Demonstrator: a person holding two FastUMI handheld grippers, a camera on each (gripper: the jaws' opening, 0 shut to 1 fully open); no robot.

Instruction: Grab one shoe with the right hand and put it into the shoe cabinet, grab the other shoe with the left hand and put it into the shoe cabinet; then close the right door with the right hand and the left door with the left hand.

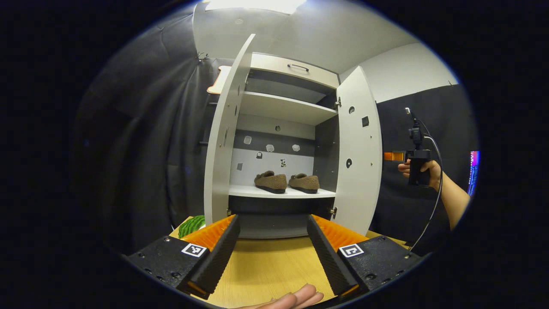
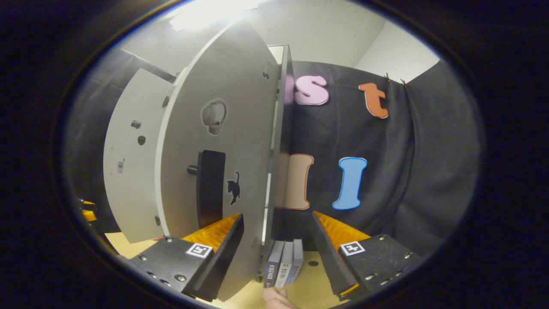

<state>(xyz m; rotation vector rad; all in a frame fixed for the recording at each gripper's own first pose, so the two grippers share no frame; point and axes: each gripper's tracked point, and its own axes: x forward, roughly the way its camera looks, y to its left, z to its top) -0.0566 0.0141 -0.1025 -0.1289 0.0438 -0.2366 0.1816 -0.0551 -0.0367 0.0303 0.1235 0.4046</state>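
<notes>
Two brown fuzzy shoes (image 1: pixel 270 181) (image 1: pixel 304 182) sit side by side on the lower shelf of the white shoe cabinet (image 1: pixel 283 109). Both doors stand open: the left door (image 1: pixel 223 141) and the right door (image 1: pixel 358 150). My left gripper (image 1: pixel 272 219) is open above the wooden table, facing the cabinet and holding nothing. My right gripper (image 2: pixel 276 219) is open at the outer face of the right door (image 2: pixel 223 128), whose free edge runs between its fingers, close to the left one. A black handle (image 2: pixel 210 193) sits on that door. From the left gripper view, a hand holds the right gripper (image 1: pixel 414 161) behind the right door.
The cabinet stands on a light wooden table (image 1: pixel 266 262). A green striped object (image 1: pixel 191 225) lies at the cabinet's left foot. Several upright books (image 2: pixel 283 266) stand by the cabinet's right side. Black cloth walls surround the booth. Fingertips (image 1: pixel 296 298) show at the bottom edge.
</notes>
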